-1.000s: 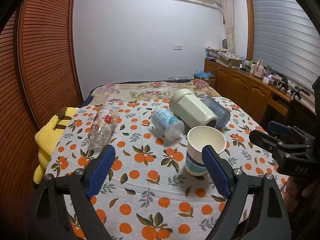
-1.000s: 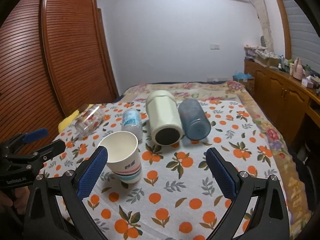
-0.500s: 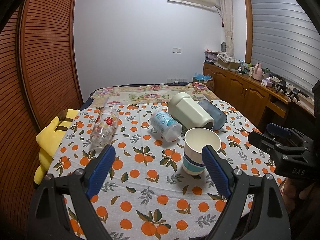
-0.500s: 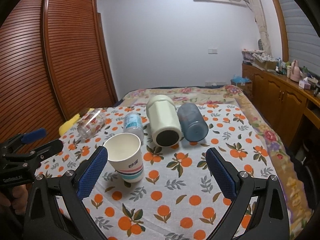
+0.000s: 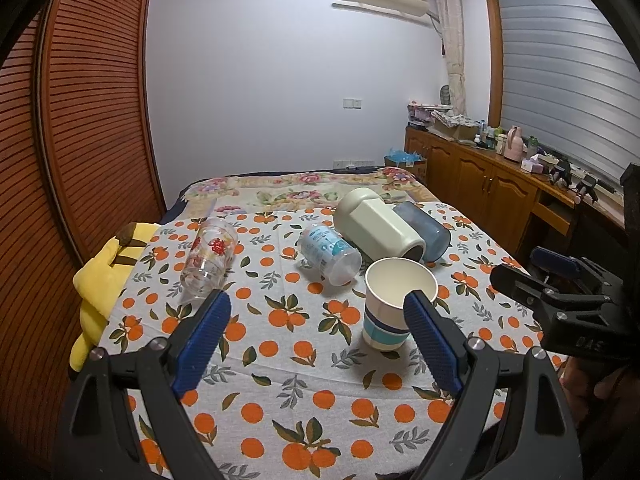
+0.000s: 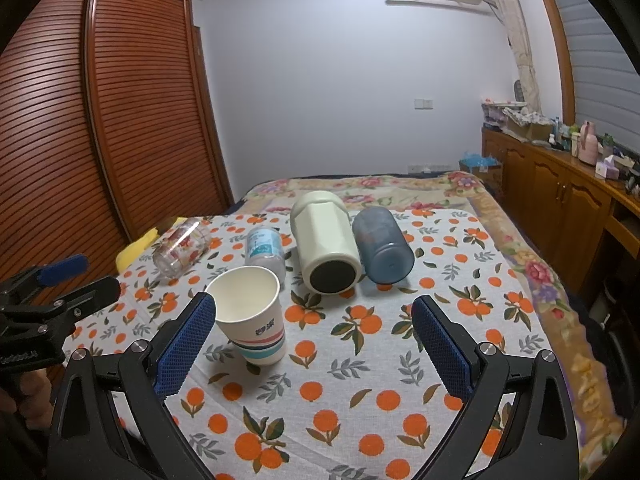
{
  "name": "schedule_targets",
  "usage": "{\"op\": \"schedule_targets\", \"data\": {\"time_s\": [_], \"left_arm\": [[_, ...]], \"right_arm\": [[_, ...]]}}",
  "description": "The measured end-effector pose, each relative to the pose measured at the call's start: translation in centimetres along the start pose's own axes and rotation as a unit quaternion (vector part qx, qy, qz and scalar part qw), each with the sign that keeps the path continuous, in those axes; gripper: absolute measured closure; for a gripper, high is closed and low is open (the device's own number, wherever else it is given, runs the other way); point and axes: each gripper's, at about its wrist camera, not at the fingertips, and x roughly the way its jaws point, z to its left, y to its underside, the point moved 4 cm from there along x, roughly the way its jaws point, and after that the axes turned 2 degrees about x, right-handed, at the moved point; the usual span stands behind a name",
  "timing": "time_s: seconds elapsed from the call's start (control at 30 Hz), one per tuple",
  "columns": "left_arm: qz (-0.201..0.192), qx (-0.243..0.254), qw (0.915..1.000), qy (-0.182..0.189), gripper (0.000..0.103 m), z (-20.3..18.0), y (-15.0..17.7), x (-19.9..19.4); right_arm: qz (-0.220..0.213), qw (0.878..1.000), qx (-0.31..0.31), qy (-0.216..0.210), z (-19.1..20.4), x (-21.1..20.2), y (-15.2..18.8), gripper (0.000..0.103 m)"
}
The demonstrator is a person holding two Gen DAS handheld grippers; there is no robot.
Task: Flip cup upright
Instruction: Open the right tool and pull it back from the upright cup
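A white paper cup [image 5: 394, 304] with blue stripes stands upright on the orange-print cloth; it also shows in the right wrist view [image 6: 252, 314]. Behind it lie several cups on their sides: a clear glass with red flowers [image 5: 208, 255] [image 6: 182, 247], a small white-and-blue cup [image 5: 330, 255] [image 6: 264, 246], a big cream cup [image 5: 376, 226] [image 6: 324, 246] and a blue-grey cup [image 5: 424, 229] [image 6: 382, 245]. My left gripper [image 5: 316, 334] is open and empty, above the near cloth. My right gripper [image 6: 314, 342] is open and empty, just right of the paper cup.
The cloth [image 5: 304, 360] covers a table in front of a bed with a floral blanket [image 5: 300, 190]. A yellow plush [image 5: 102, 280] lies at the left edge. A wooden wardrobe [image 5: 88, 120] stands left, and a wooden sideboard [image 5: 492, 188] with clutter stands right.
Both grippers have drawn back and up from the table, so the cups look smaller and farther. The cups have not moved.
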Motion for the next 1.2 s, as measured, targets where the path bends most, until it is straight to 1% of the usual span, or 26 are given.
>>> {"op": "schedule_targets", "data": {"time_s": [1.2], "left_arm": [[-0.006,0.001,1.0000,0.001,0.014,-0.26,-0.06,-0.59]], "right_arm": [[0.000,1.000,0.000,0.001,-0.10,-0.09,0.02,0.003]]}}
